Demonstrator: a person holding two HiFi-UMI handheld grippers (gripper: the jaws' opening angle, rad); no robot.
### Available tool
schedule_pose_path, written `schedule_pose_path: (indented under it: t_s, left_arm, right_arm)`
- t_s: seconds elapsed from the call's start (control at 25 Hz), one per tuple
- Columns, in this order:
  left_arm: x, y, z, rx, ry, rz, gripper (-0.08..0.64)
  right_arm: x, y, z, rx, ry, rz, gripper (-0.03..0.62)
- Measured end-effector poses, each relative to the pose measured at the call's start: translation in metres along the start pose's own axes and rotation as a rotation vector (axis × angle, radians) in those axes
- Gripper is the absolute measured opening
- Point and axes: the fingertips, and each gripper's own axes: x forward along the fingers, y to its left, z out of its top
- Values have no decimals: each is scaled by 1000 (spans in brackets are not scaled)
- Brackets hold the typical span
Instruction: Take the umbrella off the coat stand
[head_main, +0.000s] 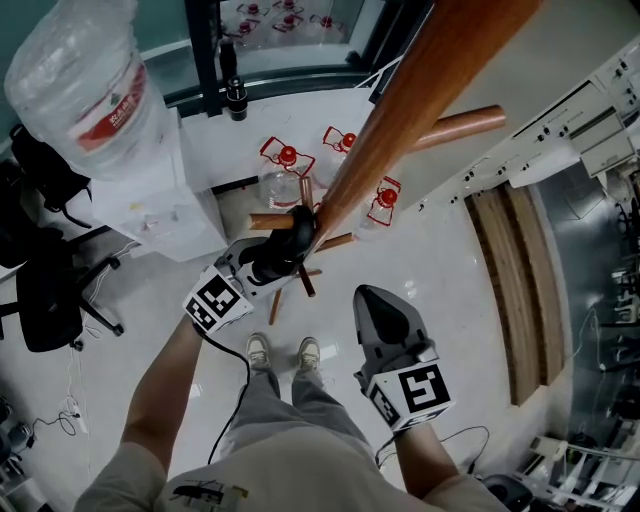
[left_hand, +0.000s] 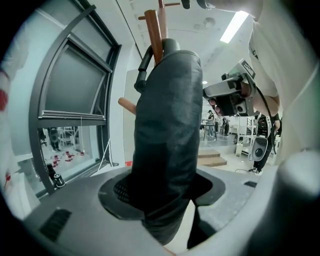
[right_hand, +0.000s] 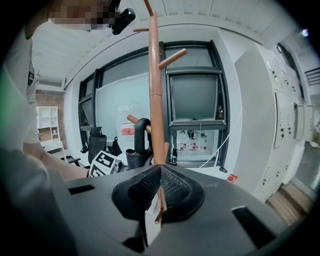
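Note:
A black folded umbrella (head_main: 292, 236) hangs by its curved handle (right_hand: 141, 131) from a low peg (head_main: 268, 221) of the wooden coat stand (head_main: 420, 110). My left gripper (head_main: 282, 252) reaches level to the stand, its jaws closed round the umbrella's body (left_hand: 170, 125), which fills the gap between the pads (left_hand: 119, 190). The stand's pole (left_hand: 155, 30) rises just behind the umbrella. My right gripper (head_main: 378, 298) hangs back from the stand, shut, with nothing in it. In the right gripper view its jaws (right_hand: 160, 182) meet in front of the pole (right_hand: 155, 90).
A water dispenser with a big bottle (head_main: 90, 100) stands at the left, an office chair (head_main: 50, 290) beside it. Several water jugs with red caps (head_main: 285, 165) sit behind the stand's foot. A wooden step (head_main: 515, 290) lies at the right. My shoes (head_main: 285, 350) are close to the stand.

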Motion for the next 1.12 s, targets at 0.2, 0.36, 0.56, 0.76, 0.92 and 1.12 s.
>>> schedule_pose_path:
  t_s: [0.2, 0.36, 0.56, 0.76, 0.92, 1.12]
  left_arm:
    - [-17, 5, 12, -18, -31, 36, 256]
    - [-31, 9, 26, -20, -50, 58, 256]
    - [-52, 15, 44, -4, -56, 89, 256]
    - [-79, 19, 65, -27, -98, 143, 256]
    - [-105, 24, 82, -26, -121, 210, 258]
    - [-146, 21, 117, -11, -176, 268, 258]
  right_arm:
    - [-4, 0, 10, -11, -41, 5, 6]
    - [-7, 4, 22, -2, -108, 19, 6]
    - [-17, 6, 48, -11, -159, 43, 6]
    - [-27, 12, 73, -34, -216, 68, 6]
    - [-32, 17, 95, -50, -268, 90, 6]
    - [-40, 21, 124, -80, -340, 102, 6]
